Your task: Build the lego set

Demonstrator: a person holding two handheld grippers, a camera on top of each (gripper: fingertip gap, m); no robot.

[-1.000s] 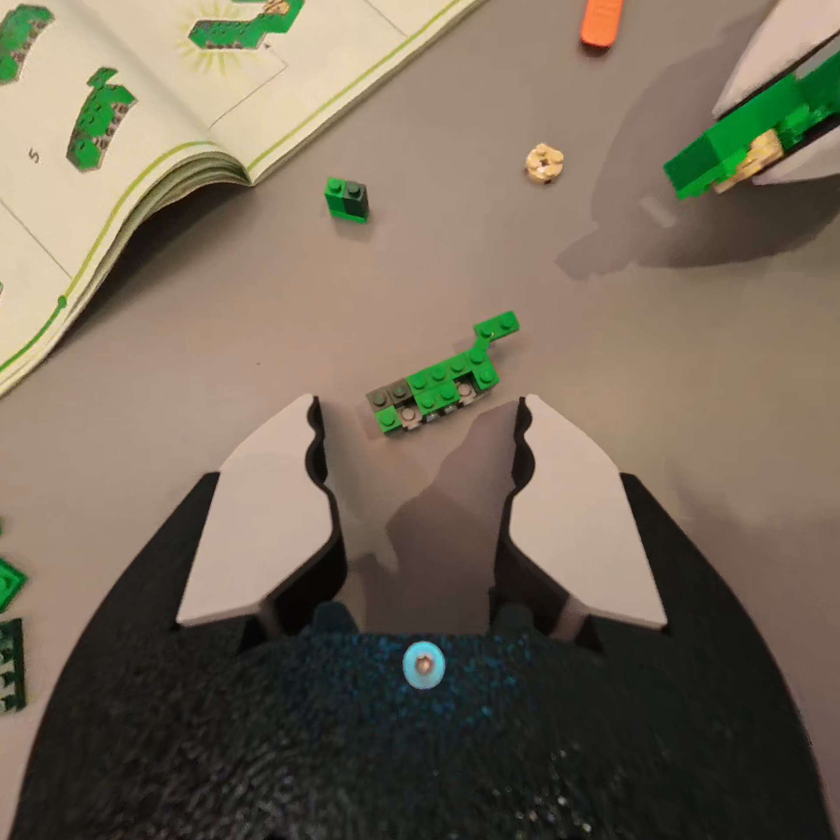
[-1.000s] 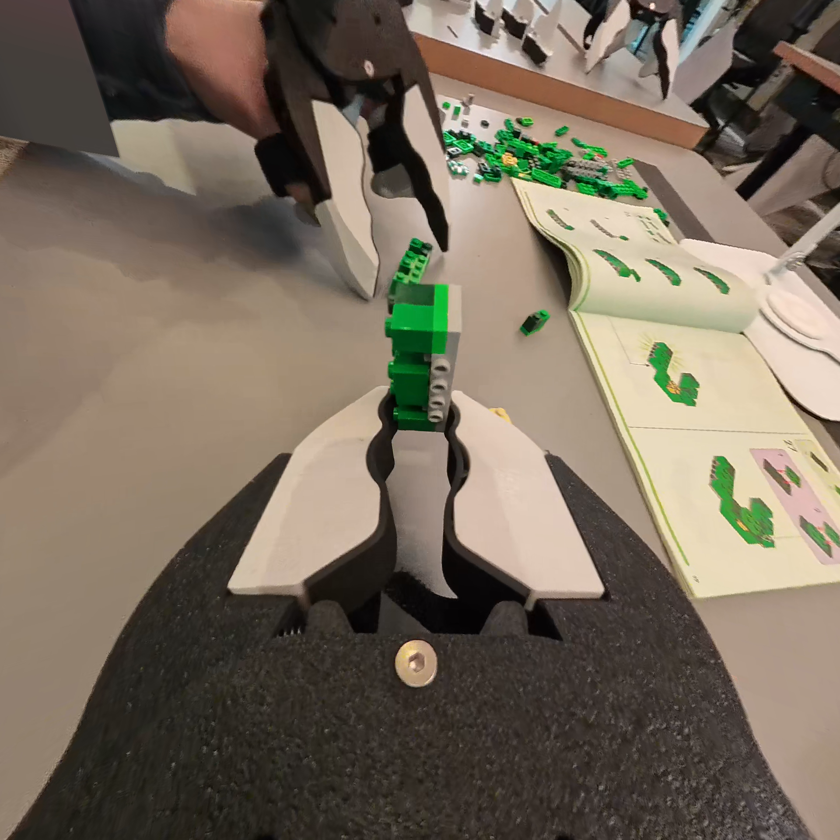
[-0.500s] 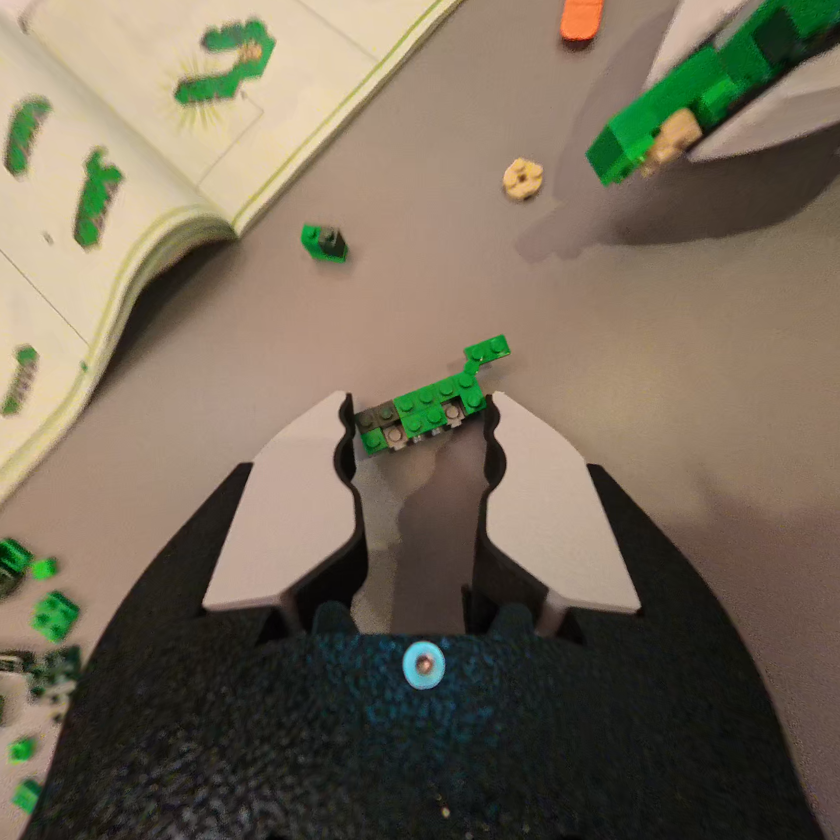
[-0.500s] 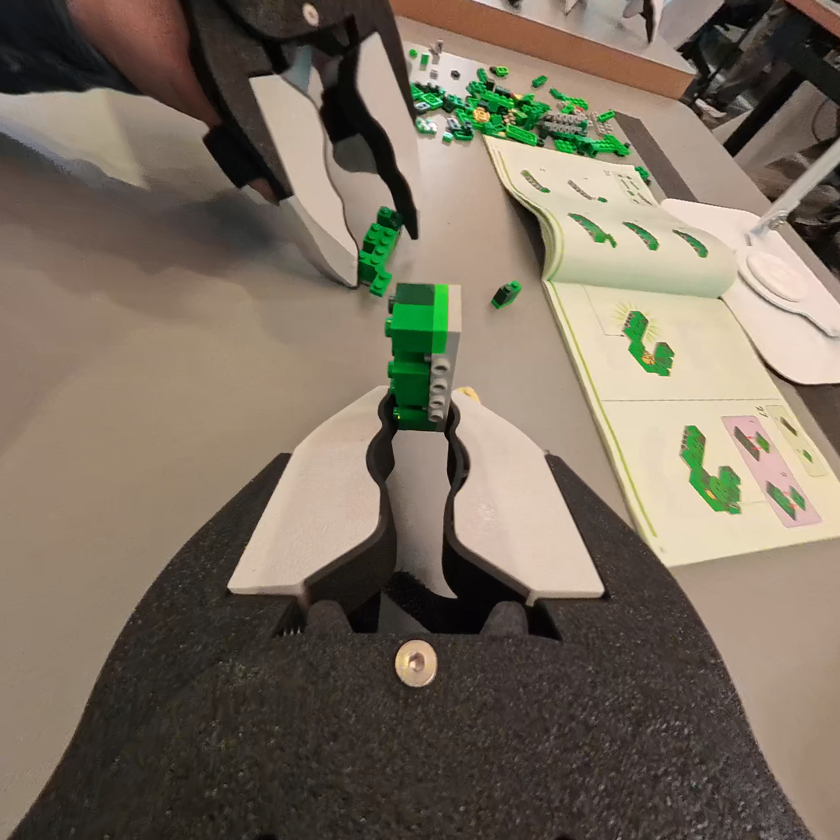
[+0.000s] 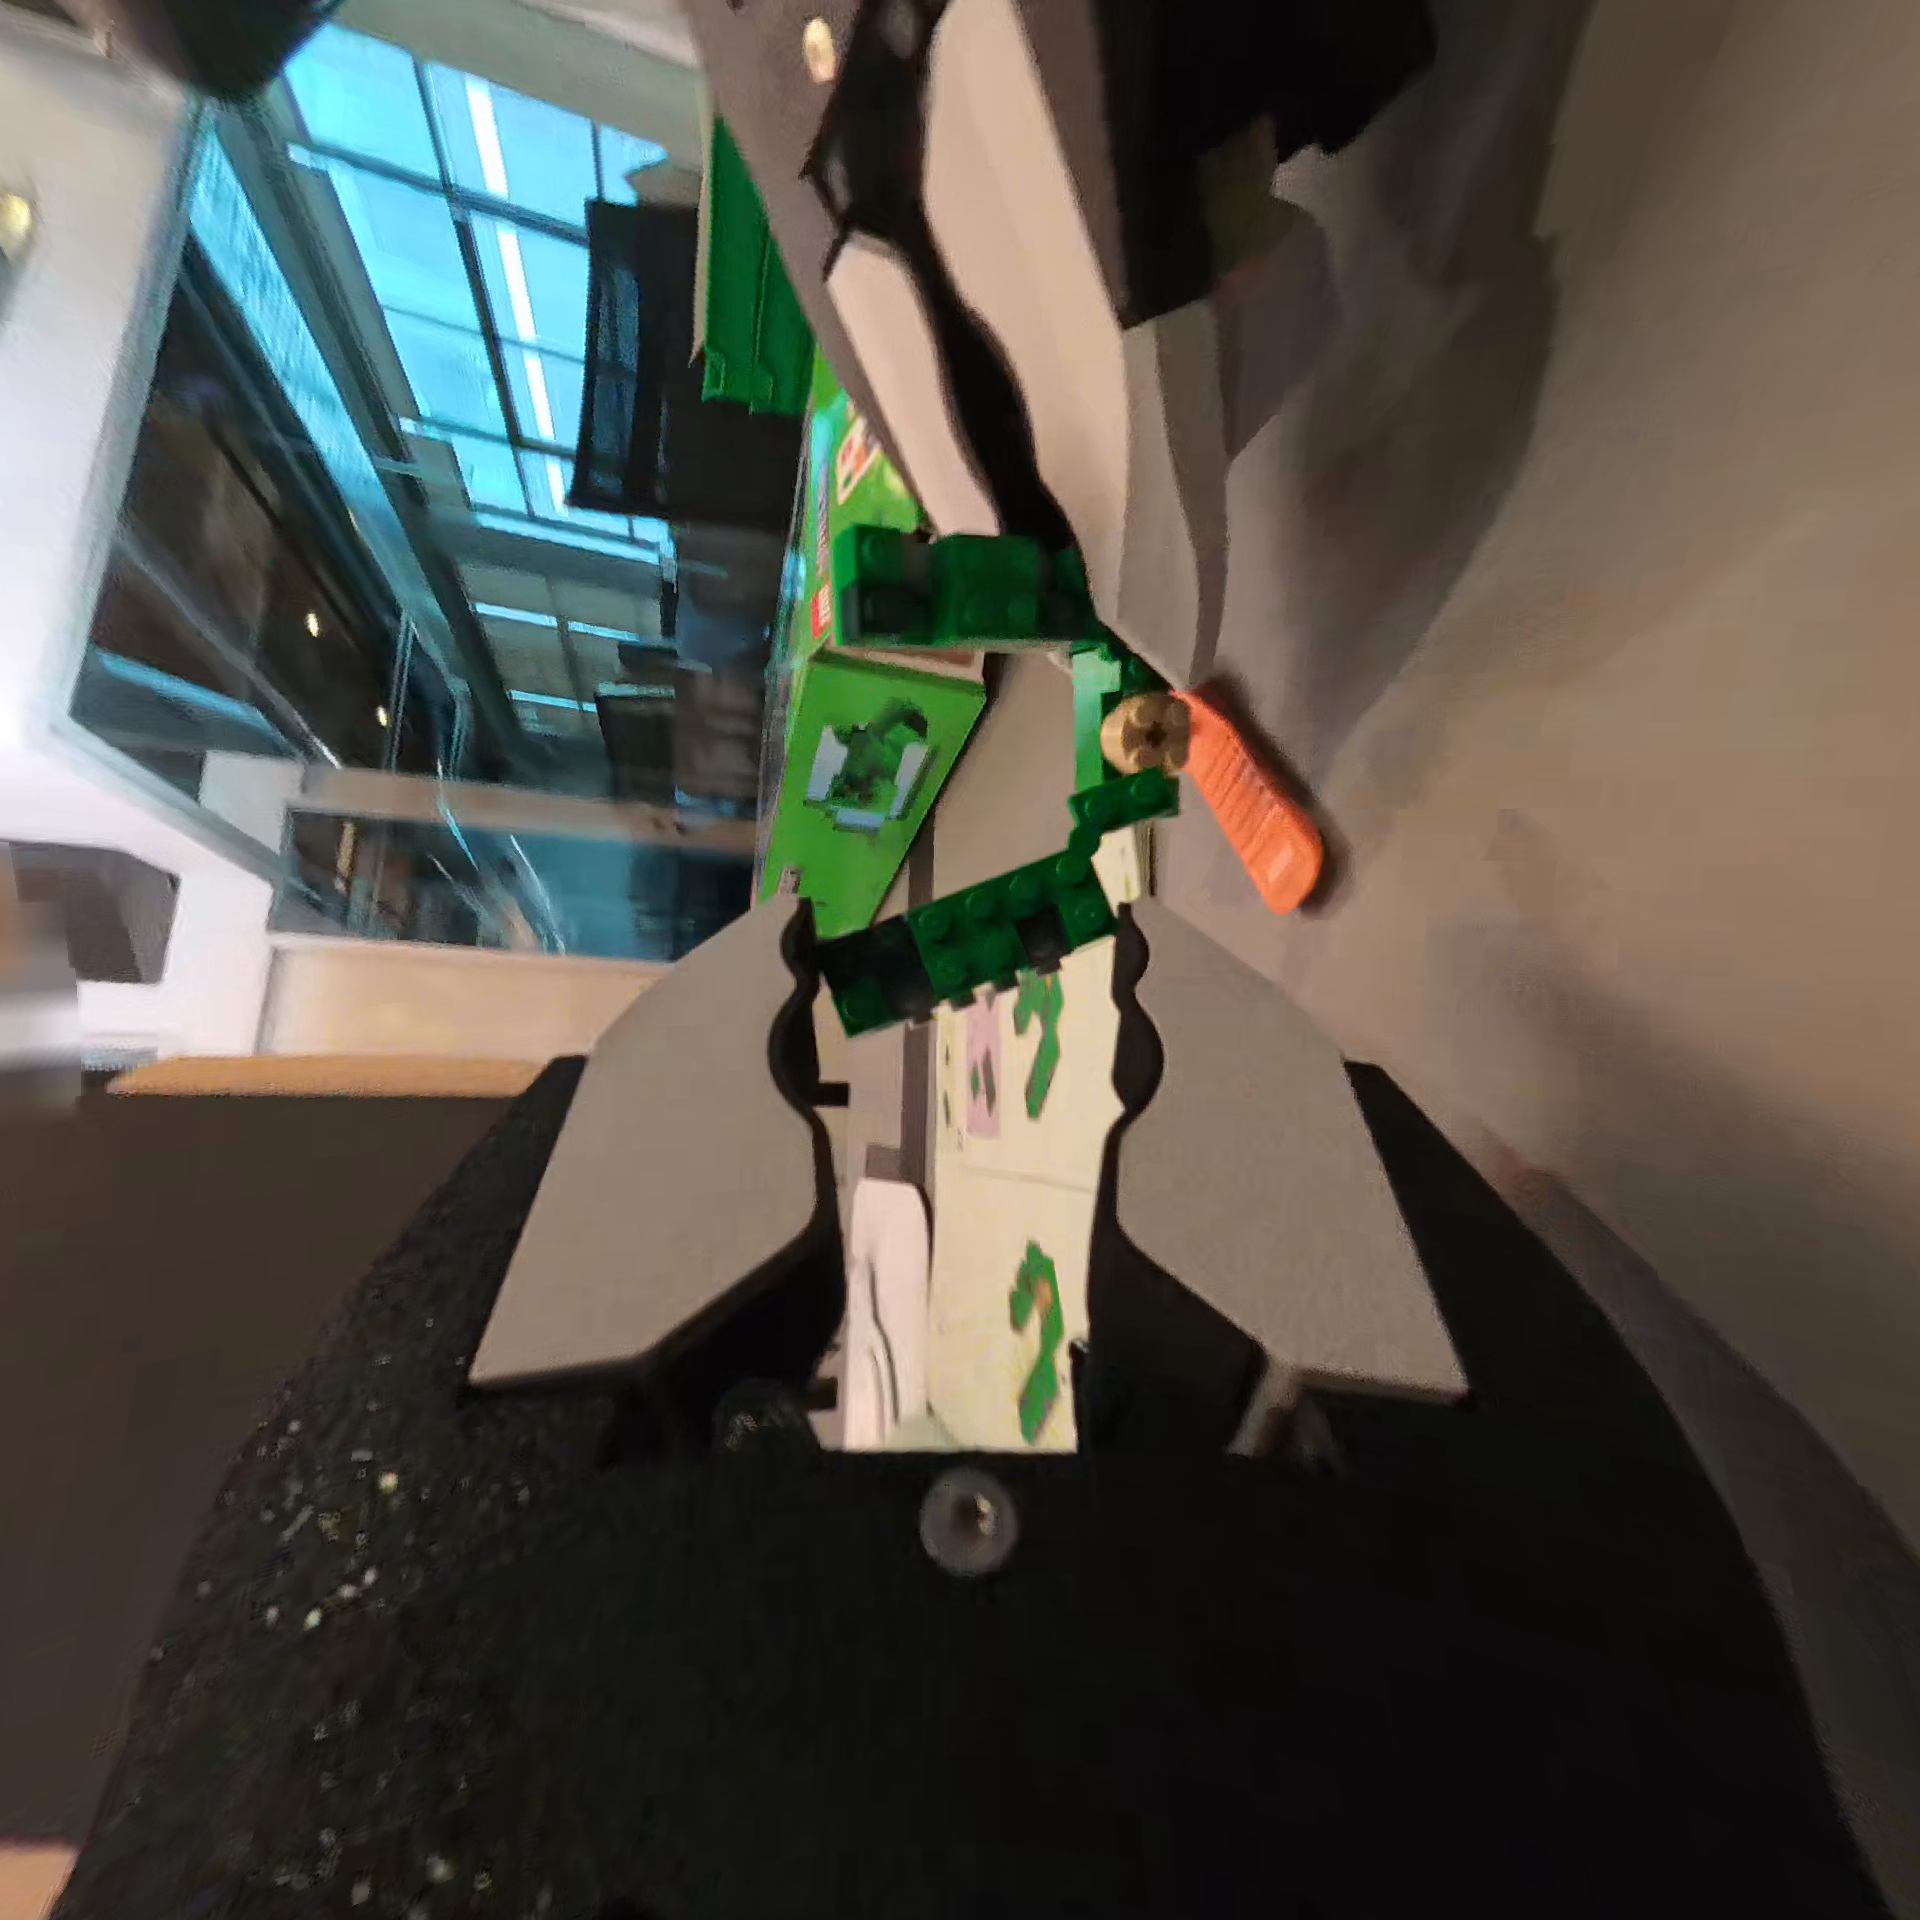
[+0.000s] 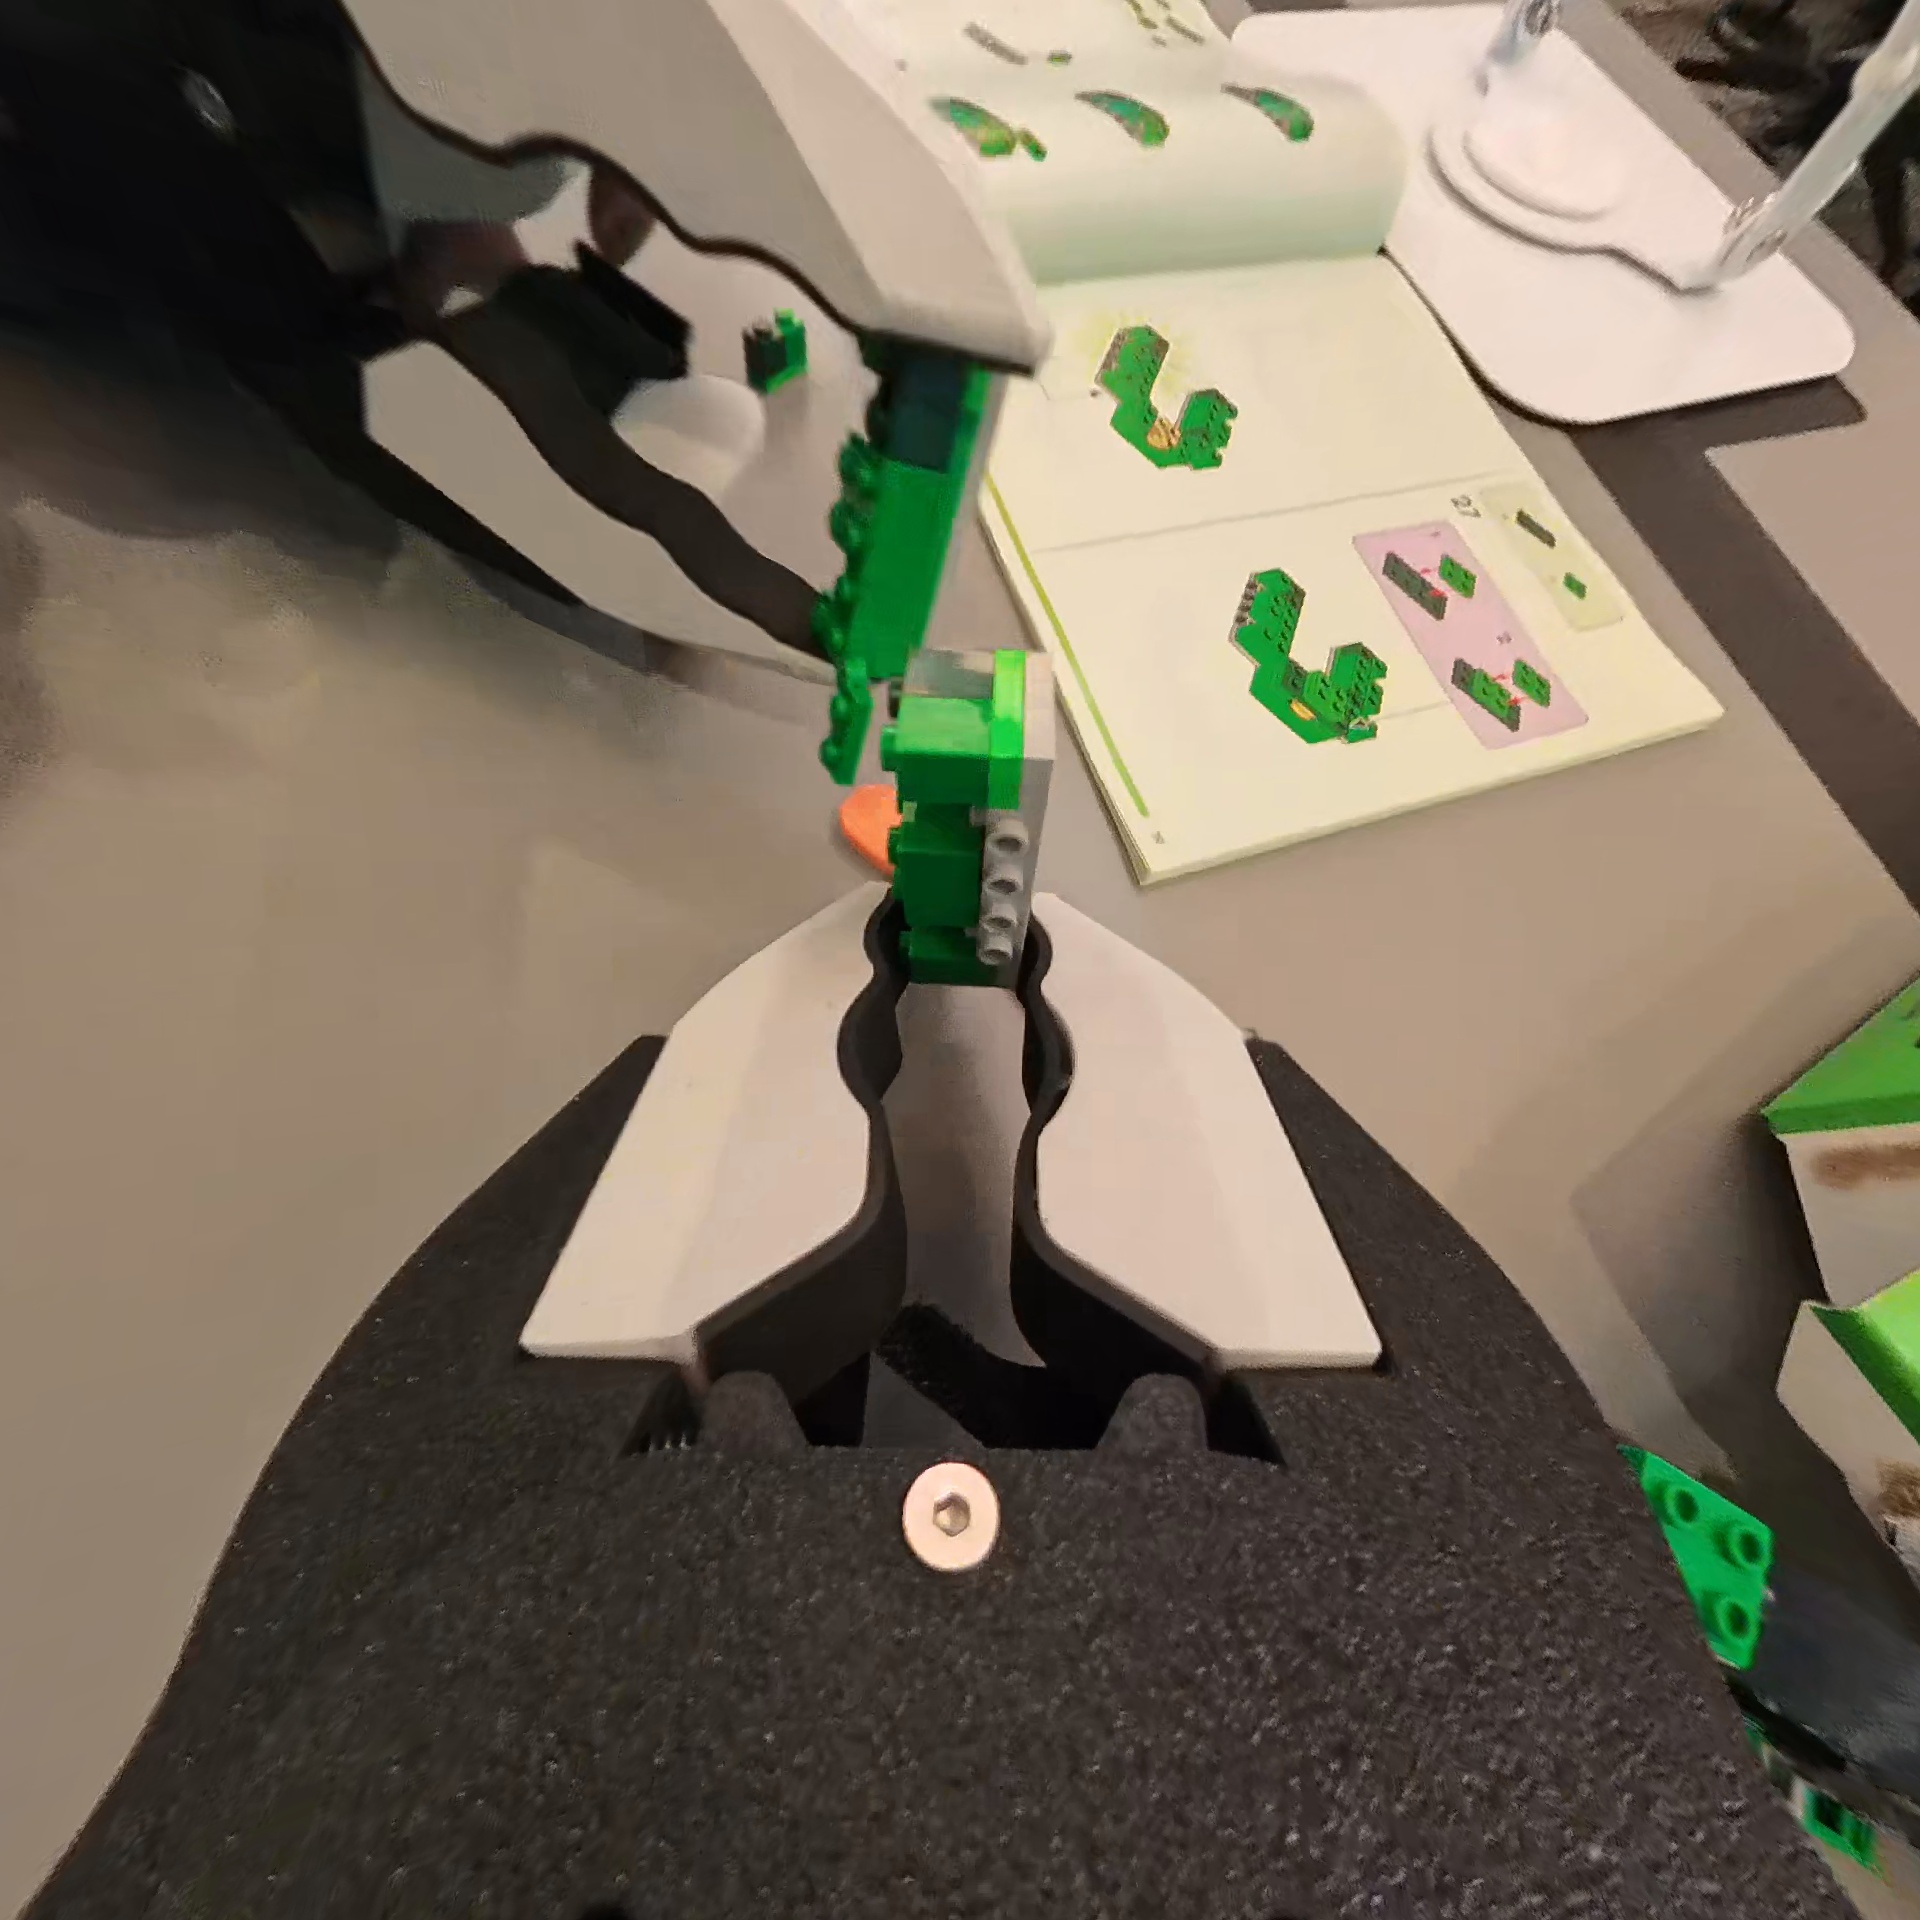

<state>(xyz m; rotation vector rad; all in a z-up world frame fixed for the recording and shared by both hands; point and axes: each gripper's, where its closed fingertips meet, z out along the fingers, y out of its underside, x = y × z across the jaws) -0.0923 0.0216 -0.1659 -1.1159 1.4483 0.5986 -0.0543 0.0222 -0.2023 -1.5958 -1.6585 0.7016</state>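
Note:
My left gripper (image 5: 961, 951) is shut on a flat green plate assembly (image 5: 977, 940) and holds it in the air, turned on edge. In the right wrist view this assembly (image 6: 894, 561) hangs edge-on from the left gripper (image 6: 899, 499). My right gripper (image 6: 956, 935) is shut on a chunky green and grey block assembly (image 6: 966, 800), held upright above the grey table (image 6: 364, 831). The plate assembly's lower end is right beside the block's top; I cannot tell whether they touch. The block assembly (image 5: 956, 603) and right gripper also show at the top of the left wrist view.
An open instruction booklet (image 6: 1299, 468) lies to the right, with a white stand base (image 6: 1621, 291) behind it. A small green brick (image 6: 774, 348), an orange brick separator (image 5: 1257, 821) and a tan round piece (image 5: 1143, 732) are nearby. Green boxes (image 6: 1849, 1143) stand at the right edge.
My left gripper closed on the flat plate assembly, lifted it off the table, turned it on edge and brought it up against the block held by my right gripper.

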